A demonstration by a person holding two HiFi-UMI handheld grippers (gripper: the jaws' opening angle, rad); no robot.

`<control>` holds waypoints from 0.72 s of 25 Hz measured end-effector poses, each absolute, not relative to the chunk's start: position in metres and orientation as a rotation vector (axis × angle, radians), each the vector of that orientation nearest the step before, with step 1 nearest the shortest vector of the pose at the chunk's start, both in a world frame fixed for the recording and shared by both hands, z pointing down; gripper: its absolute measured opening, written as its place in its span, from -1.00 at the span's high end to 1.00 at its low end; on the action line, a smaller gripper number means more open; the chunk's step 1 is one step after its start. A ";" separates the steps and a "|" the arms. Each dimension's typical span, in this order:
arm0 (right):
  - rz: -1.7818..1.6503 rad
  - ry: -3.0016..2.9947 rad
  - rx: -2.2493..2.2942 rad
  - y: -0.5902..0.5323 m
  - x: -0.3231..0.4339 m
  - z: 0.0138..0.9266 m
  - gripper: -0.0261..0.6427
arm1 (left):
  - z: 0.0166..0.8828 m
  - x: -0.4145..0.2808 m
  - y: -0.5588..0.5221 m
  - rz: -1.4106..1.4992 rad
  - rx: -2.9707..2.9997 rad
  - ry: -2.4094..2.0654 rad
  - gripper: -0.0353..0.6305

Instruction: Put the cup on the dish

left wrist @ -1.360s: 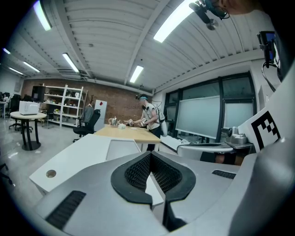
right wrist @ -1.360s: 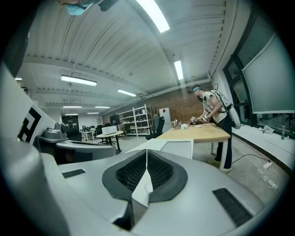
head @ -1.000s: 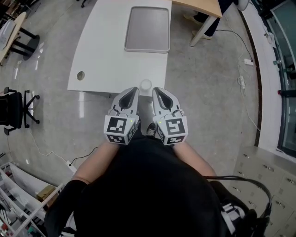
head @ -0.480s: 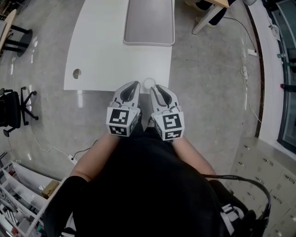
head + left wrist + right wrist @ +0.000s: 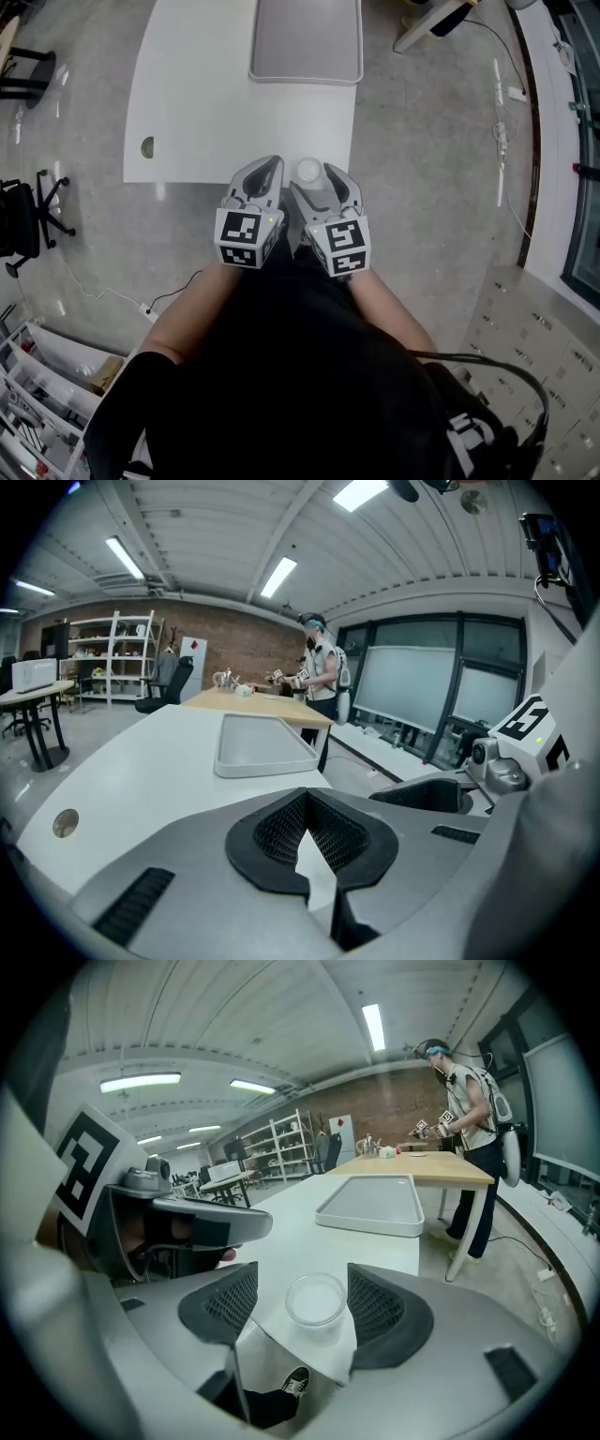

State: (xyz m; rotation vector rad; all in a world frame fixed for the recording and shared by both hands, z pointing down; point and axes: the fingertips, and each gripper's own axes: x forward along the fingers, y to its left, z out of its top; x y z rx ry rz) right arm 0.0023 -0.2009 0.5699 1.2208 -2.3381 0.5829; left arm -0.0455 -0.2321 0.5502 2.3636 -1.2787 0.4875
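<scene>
At six o'clock on the counter [image 5: 206, 112] the cup [image 5: 308, 170] stands loose between the just-opened fingers of the right gripper [image 5: 315, 181]; those of the left gripper [image 5: 266, 167] are pressed together. With the dish [image 5: 305, 79] at twelve o'clock bare, I judge everything remains to do.

Head view looks steeply down; both gripper views face low across the table [image 5: 206, 112], all sharing the tray [image 5: 305, 42].

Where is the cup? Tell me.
In the head view the cup stands on the white table's near right corner, between the right tongs, whose jaws have just been opening.
</scene>
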 end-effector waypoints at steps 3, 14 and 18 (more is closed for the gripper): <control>0.562 -2.295 1.224 -0.207 0.002 0.583 0.16 | 0.560 -0.049 -0.238 0.500 2.348 -1.265 0.88; 0.597 -2.225 1.210 -0.212 -0.001 0.613 0.15 | 0.578 -0.051 -0.241 0.527 2.324 -1.207 0.88; 0.614 -2.197 1.197 -0.214 -0.001 0.630 0.15 | 0.590 -0.050 -0.244 0.536 2.310 -1.195 0.88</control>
